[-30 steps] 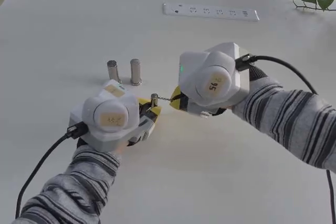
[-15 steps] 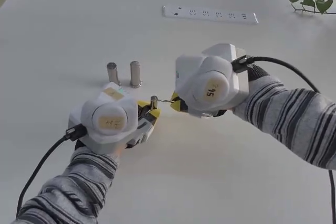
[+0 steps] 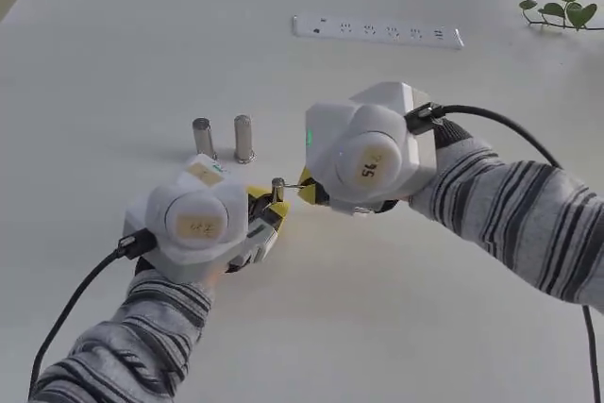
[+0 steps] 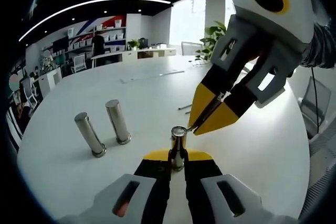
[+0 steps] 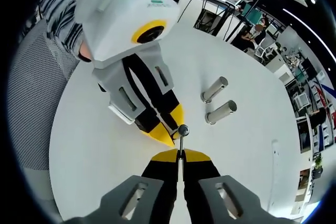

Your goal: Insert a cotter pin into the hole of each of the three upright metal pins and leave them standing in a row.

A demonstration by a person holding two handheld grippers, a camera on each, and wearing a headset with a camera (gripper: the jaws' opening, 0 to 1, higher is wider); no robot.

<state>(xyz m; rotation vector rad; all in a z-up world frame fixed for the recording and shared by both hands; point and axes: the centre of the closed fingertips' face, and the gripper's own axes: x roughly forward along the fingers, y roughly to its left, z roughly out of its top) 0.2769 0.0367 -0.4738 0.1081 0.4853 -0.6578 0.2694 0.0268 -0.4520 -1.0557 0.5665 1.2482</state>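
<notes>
2 silver metal pins [image 3: 202, 138] [image 3: 243, 138] stand upright side by side, a 3rd pin [image 3: 277, 188] upright near them, a thin cotter pin [image 5: 181, 142] lying level with its tip at that pin's top.

Shiny metal pins [image 4: 116, 121] (matt white table [image 3: 377, 327])

2 upright pins [image 3: 243, 138] stand close beyond the left gripper [image 3: 271, 205]; the table [image 3: 396, 327] elsewhere lies open.

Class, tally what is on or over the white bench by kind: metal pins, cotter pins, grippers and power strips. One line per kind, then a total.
Metal pins: 3
Cotter pin: 1
Grippers, left gripper and right gripper: 2
Power strip: 1
Total: 7
</notes>
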